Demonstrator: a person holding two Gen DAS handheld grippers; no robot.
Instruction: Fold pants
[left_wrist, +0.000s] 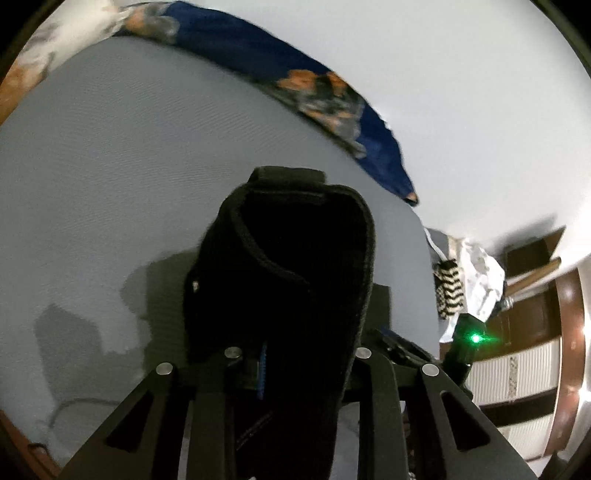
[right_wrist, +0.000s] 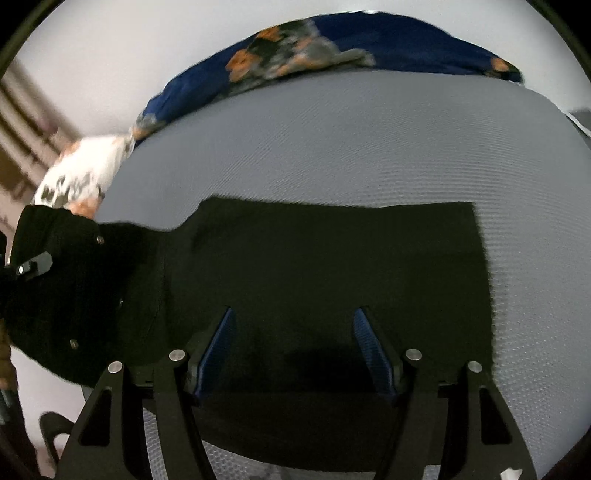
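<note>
The black pants lie spread flat on the grey textured mattress of a bed, their long edge running left to right across the near half of the surface, with the right end cut square and well short of the mattress edge. At the left end the waistband section is lifted clear of the mattress and bunched in a thick fold. The left claw is clenched on that fold, the cloth filling the space between its jaws and standing up past them; this claw also shows at the left edge of the right wrist view. The right claw is released, its blue-lined fingers spread apart above the flat cloth with nothing caught between them. Along the far side of the mattress lies a dark blue blanket with orange and grey print.
</note>
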